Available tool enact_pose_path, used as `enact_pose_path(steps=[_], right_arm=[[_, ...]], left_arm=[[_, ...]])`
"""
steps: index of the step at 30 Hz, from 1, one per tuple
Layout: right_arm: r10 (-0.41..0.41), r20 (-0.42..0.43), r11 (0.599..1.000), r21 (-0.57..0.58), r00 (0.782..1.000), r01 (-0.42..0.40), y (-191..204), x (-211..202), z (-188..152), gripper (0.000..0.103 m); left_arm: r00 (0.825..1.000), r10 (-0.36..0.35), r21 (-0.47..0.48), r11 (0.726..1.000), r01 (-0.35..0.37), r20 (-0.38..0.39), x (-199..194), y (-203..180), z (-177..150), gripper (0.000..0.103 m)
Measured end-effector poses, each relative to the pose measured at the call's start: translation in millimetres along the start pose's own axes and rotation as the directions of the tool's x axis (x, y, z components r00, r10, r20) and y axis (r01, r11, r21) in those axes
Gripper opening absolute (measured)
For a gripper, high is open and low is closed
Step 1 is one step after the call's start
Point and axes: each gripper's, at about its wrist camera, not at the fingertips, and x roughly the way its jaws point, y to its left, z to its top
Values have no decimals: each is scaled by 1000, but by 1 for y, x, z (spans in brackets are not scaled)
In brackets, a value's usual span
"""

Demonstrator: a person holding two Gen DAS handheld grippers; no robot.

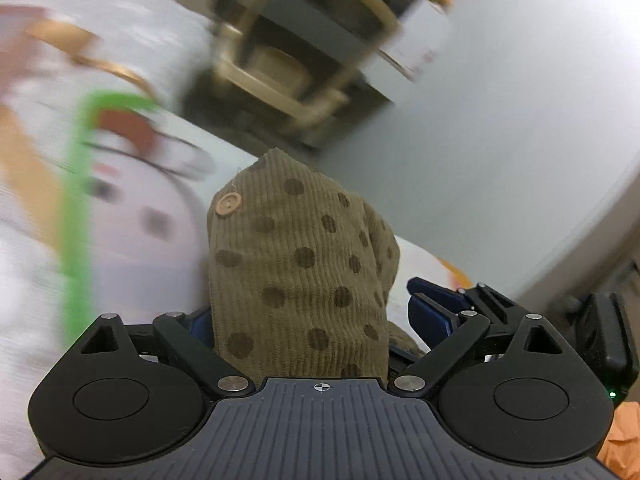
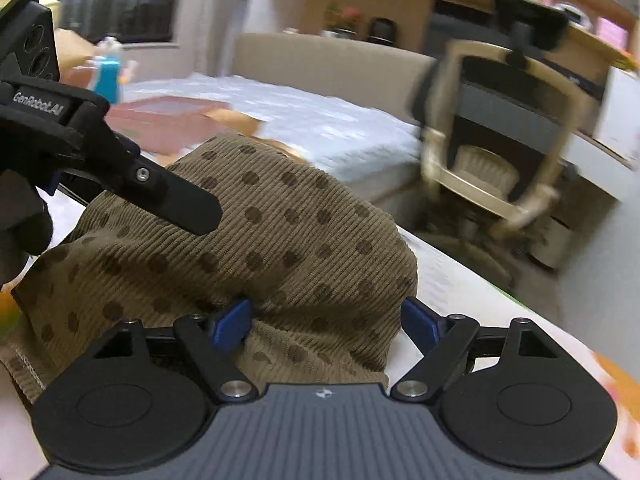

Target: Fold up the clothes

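While motion blur smears both backgrounds, near detail holds. Left gripper (image 1: 316, 320): olive-brown ribbed corduroy garment with dark dots (image 1: 296, 272) bunches up between the fingers, hiding the tips; right blue pad (image 1: 430, 308) stands off the cloth at 3 o'clock, grip cannot be told. Round wooden button (image 1: 228, 203) at 10 o'clock. Right gripper (image 2: 326, 322): jaws apart, blue pads (image 2: 232, 324) pressing into the garment (image 2: 280, 240), draped over the white table edge (image 2: 448, 280). Beyond, at 2 o'clock, blurred beige-framed chair (image 2: 492, 136).
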Motion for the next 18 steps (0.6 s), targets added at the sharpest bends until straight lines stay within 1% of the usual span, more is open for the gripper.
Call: enact_pose_path(steps=[2, 3, 5, 7, 9, 11, 13, 15, 16, 17, 18], right_arm=[[41, -6, 999, -5, 999, -41, 10, 18, 11, 84], [61, -9, 998, -7, 998, -61, 15, 27, 17, 84], [74, -14, 997, -20, 997, -74, 16, 28, 21, 85], [73, -16, 997, -23, 997, -73, 13, 19, 23, 86], [63, -5, 998, -16, 998, -64, 8, 7, 27, 86], [98, 45, 995, -16, 994, -97, 10, -11, 34, 86], [168, 87, 986, -21, 982, -167, 18, -26, 39, 90], [249, 68, 969, -22, 966, -248, 32, -27, 37, 93], [288, 55, 958, -21, 956, -288, 40, -26, 35, 93], [322, 16, 947, -16, 946, -322, 50, -19, 28, 93], [337, -23, 942, -6, 941, -337, 57, -12, 20, 93]], left_arm=[[997, 73, 10, 997, -73, 4, -13, 16, 6, 96], [995, 99, 10, 995, -99, -5, -18, 23, 7, 96], [991, 131, 14, 991, -131, -11, -33, 34, 8, 96], [986, 163, 71, 984, -166, 40, -55, 37, 13, 96], [983, 159, 116, 979, -170, 93, -70, 32, 24, 96], [988, 89, 141, 984, -106, 123, -74, 23, 37, 96], [992, 6, 155, 988, -25, 123, -63, 14, 50, 96], [997, -28, 136, 991, 18, 75, -39, 15, 56, 96], [999, -18, 115, 993, 14, 38, -22, 20, 56, 96], [1000, -9, 95, 995, 9, 3, -4, 26, 56, 96], [1000, -4, 96, 995, 4, -4, 9, 32, 57, 96]])
